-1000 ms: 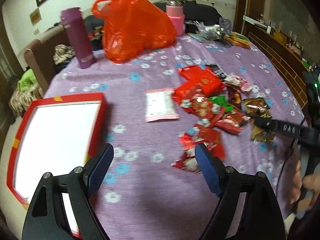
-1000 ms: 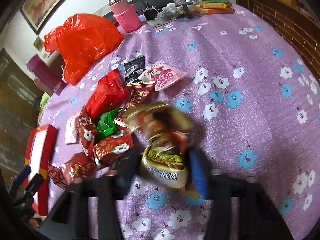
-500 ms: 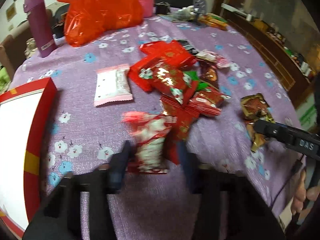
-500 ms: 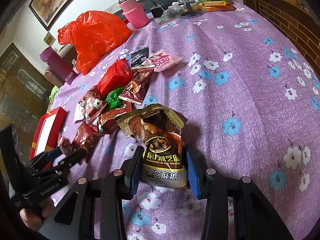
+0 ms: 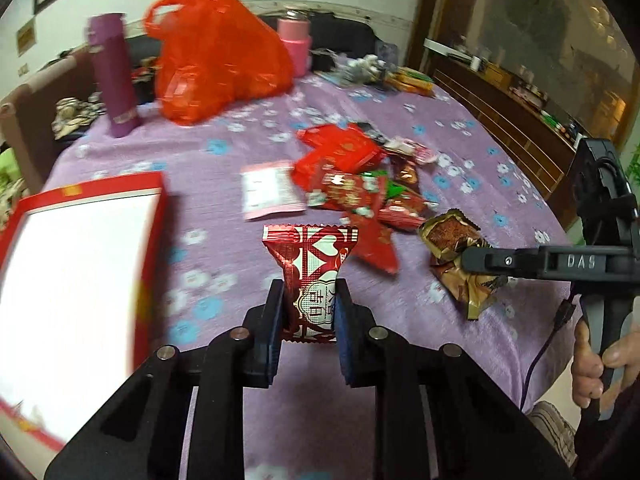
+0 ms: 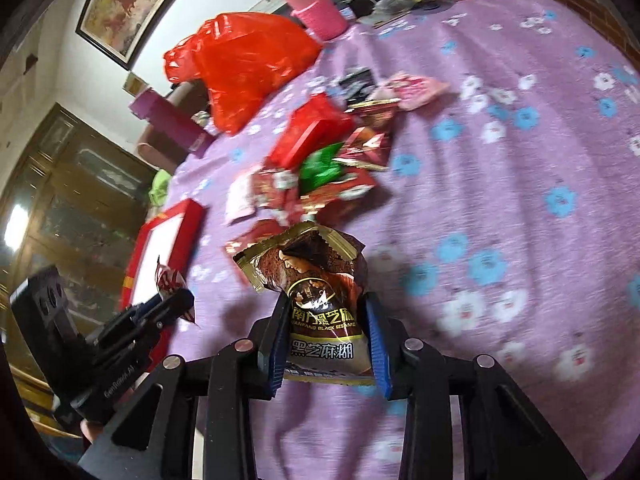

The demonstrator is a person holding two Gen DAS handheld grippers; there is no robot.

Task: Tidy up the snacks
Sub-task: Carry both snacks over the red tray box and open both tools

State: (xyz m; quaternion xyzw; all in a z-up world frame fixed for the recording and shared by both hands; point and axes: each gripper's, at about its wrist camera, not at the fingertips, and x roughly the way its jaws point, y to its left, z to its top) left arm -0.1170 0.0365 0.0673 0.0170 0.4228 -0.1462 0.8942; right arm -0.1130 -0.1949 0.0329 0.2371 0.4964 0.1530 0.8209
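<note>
My left gripper (image 5: 309, 300) is shut on a red and white candy packet (image 5: 310, 268), held above the purple cloth. My right gripper (image 6: 327, 312) is shut on a brown and gold black sesame packet (image 6: 316, 280); it also shows in the left wrist view (image 5: 460, 258). A pile of red, green and pink snack packets (image 5: 356, 184) lies mid-table, also in the right wrist view (image 6: 320, 164). A red box with a white inside (image 5: 68, 280) lies at the left, and in the right wrist view (image 6: 160, 256).
A red plastic bag (image 5: 216, 56), a purple bottle (image 5: 114, 76) and a pink flask (image 5: 296, 46) stand at the far side of the table. A pink and white packet (image 5: 270, 190) lies apart from the pile. Wooden cabinets (image 5: 512, 112) run along the right.
My left gripper closed on the red and white candy packet and lifted it from the pile's near edge. My right gripper keeps the sesame packet and moved left toward the red box.
</note>
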